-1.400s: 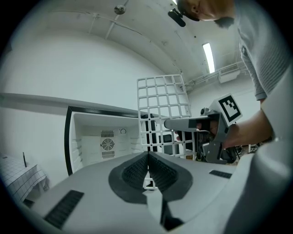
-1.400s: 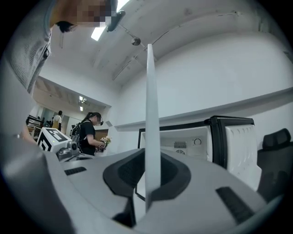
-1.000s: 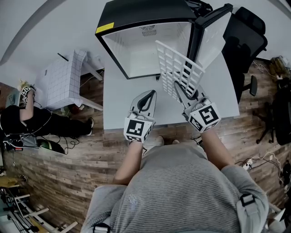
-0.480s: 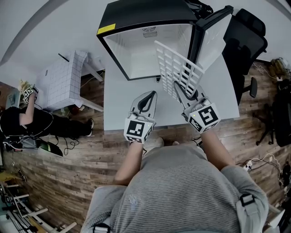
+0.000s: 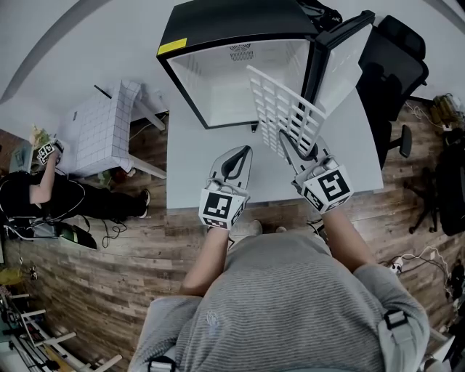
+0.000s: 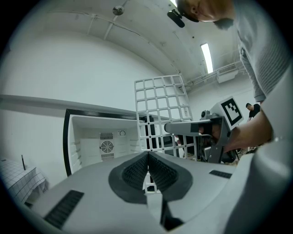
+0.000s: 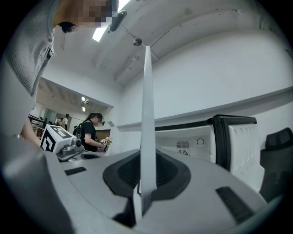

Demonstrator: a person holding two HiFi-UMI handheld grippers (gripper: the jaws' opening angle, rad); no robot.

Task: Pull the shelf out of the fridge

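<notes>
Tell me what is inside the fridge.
The fridge looks empty: only a round fan vent at the back. The shelf, held by the right claw, hides its right part.

1. In the right gripper view the shelf (image 7: 147,114) shows edge-on as a thin strip, so its grid cannot be seen.
2. In the head view its near edge is hidden by the right gripper (image 5: 285,139).
3. The person (image 5: 43,192) at far left is cut off by the picture's edge.

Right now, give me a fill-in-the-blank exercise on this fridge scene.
The right gripper is shut on the shelf, which is fully ____ the fridge.
The jaws of the left gripper are shut on ____.
The door of the fridge stands ____.
Missing words: outside; nothing; open.
</notes>
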